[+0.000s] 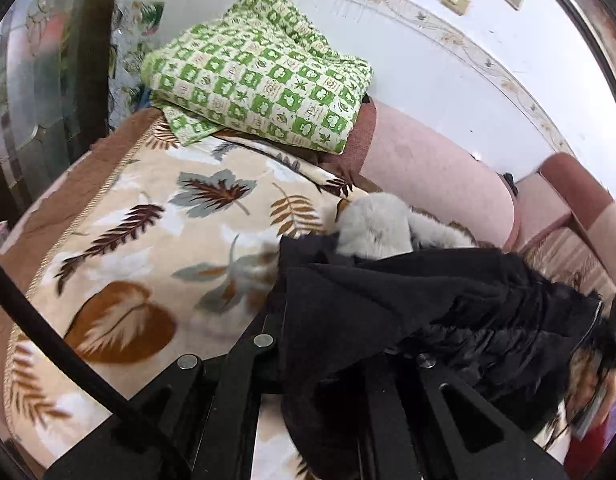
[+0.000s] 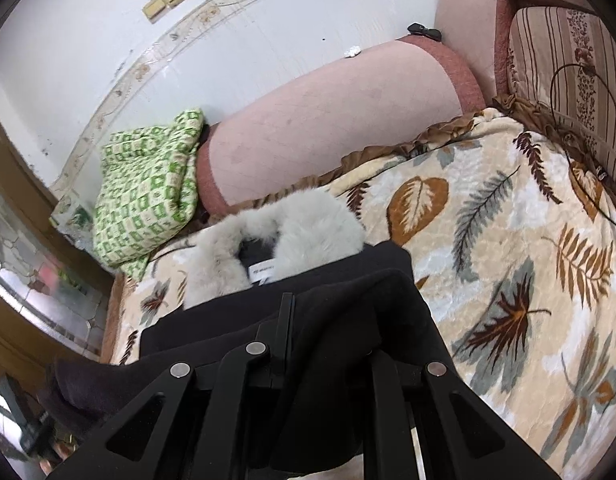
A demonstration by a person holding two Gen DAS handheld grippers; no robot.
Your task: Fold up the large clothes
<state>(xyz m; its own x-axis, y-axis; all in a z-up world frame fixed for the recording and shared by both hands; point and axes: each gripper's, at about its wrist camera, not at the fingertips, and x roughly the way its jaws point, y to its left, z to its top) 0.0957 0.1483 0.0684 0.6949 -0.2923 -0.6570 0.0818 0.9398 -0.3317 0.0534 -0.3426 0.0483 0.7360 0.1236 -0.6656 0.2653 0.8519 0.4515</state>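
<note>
A black coat [image 1: 408, 300] with a grey fur collar [image 1: 376, 224] lies on a leaf-patterned blanket [image 1: 147, 248]. In the left wrist view my left gripper [image 1: 328, 324] is shut on a fold of the coat, and the black cloth drapes over its fingertips and hides them. In the right wrist view the coat [image 2: 348, 320] spreads under my right gripper [image 2: 328, 332], which is shut on bunched black cloth. Only its left finger [image 2: 285, 320] shows. The fur collar [image 2: 299, 224] with a white label lies just beyond it.
A folded green checked cloth [image 1: 259, 72] rests at the blanket's far end against a pink bolster [image 1: 436, 168] and the white wall. A striped cushion [image 2: 564, 80] with a thin wire [image 2: 580, 120] stands to the right. A black cable [image 1: 47, 328] crosses the left.
</note>
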